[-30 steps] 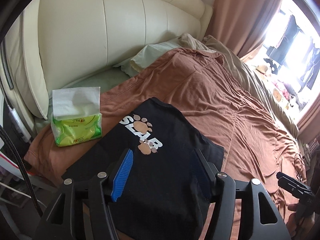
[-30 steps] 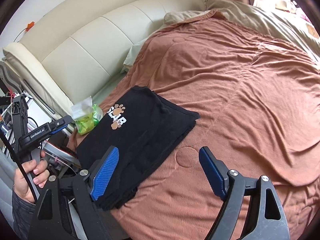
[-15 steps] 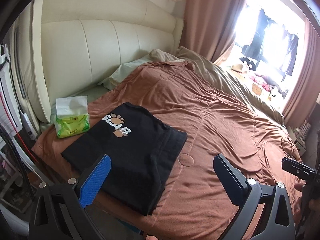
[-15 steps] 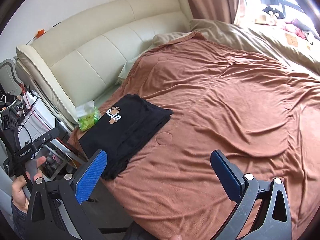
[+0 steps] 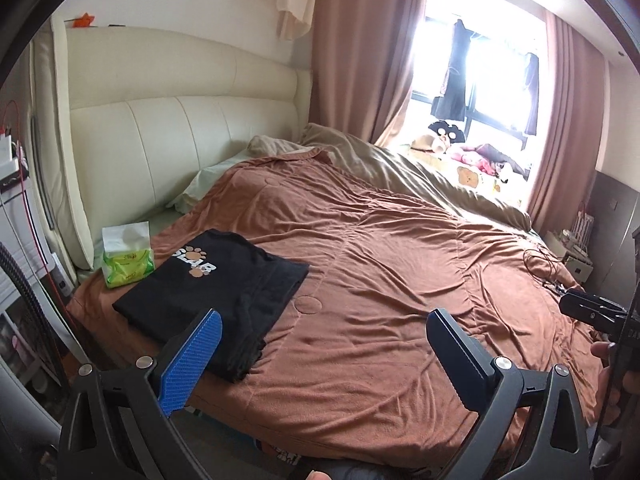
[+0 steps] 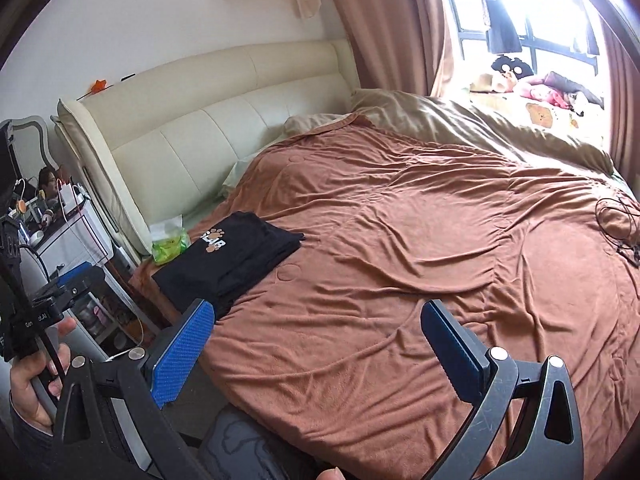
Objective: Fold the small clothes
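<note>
I hold both grippers back from the bed, over its near edge, aimed slightly downward across the brown cover. The left gripper stands fully open with nothing between its jaws; these jaws have just been opening. The right gripper is likewise spread wide and empty, and its jaws have also just been opening.

The black shirt lies folded into 1 flat rectangle at the near left corner of the bed, paw-print logo facing up. A green tissue pack sits just beside it, toward the cream headboard. No pad touches the shirt.

Governing relation: from both grippers the shirt lies ahead and to the left. Its long axis runs diagonally, from the near bed edge up toward the headboard. The left gripper is the nearer 1; its blue pad overlaps the shirt's near edge in the left wrist view, although it appears clear of the fabric.

I judge the fold on this shirt complete. I see no second small garment on the cover.
</note>
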